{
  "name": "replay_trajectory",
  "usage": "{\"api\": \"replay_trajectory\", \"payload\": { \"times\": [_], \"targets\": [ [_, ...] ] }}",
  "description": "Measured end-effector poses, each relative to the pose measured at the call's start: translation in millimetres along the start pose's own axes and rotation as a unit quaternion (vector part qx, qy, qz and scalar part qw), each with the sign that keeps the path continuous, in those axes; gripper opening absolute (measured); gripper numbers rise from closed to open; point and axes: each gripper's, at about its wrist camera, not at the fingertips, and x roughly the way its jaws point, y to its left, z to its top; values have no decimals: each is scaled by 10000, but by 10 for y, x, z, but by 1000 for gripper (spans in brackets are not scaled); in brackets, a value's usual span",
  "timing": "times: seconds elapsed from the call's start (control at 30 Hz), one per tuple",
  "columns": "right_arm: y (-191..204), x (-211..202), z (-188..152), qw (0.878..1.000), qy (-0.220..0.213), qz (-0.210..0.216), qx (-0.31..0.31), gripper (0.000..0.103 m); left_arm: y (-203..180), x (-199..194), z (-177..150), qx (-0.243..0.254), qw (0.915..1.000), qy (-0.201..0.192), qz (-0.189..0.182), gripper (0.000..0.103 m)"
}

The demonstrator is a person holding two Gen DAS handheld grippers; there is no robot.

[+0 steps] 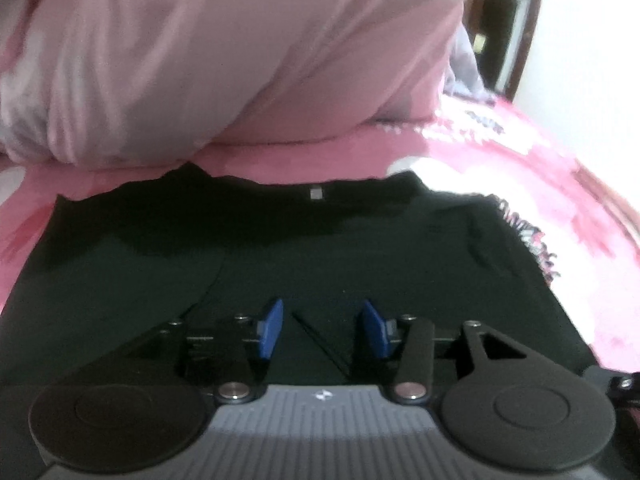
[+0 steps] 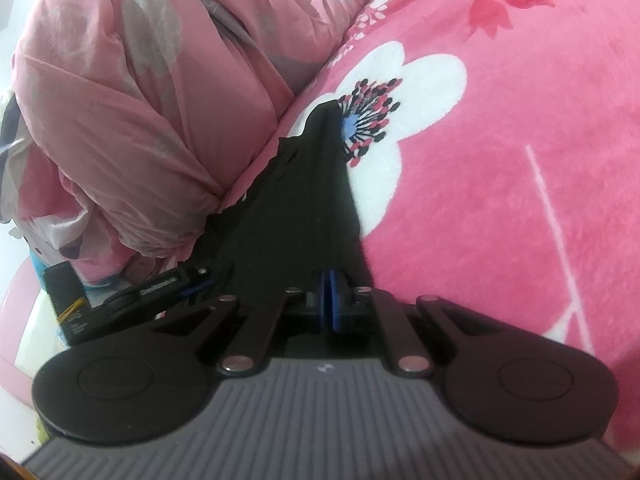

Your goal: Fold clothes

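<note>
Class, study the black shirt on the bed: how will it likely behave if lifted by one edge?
The shirt probably hangs limp: it lies flat with soft creases. It likely weighs little, being thin cloth. The right tool, shut on a fold, may drag the rest over the fuzzy blanket.

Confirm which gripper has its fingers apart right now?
The left gripper: its blue fingers stand apart over the black garment. The right gripper has its fingers pressed together.

Bedroom in a home: you work on a bed (image 2: 520, 200) spread with a pink flowered fleece blanket (image 2: 500, 100), a bundled pink quilt (image 2: 140, 100) heaped along its far edge.
</note>
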Motion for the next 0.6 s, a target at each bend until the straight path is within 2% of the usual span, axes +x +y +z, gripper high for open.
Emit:
{"api": "replay_trajectory", "payload": {
  "times": [0.03, 0.1, 0.23, 0.6],
  "targets": [
    [0, 0, 1, 10000, 3, 1, 0, 2, -40, 20, -12, 100, 9999, -21, 120, 24],
    [2, -1, 0, 10000, 6, 1, -6, 2, -119, 8, -34, 313, 9991, -109, 261, 3],
    [1, 5, 5, 10000, 9, 3, -19, 2, -170, -57, -47, 298, 9982, -248, 466, 3],
    [21, 9, -7, 10000, -14, -48, -86, 1, -107, -37, -86, 103, 9986, -172, 491, 4]
  ]
}}
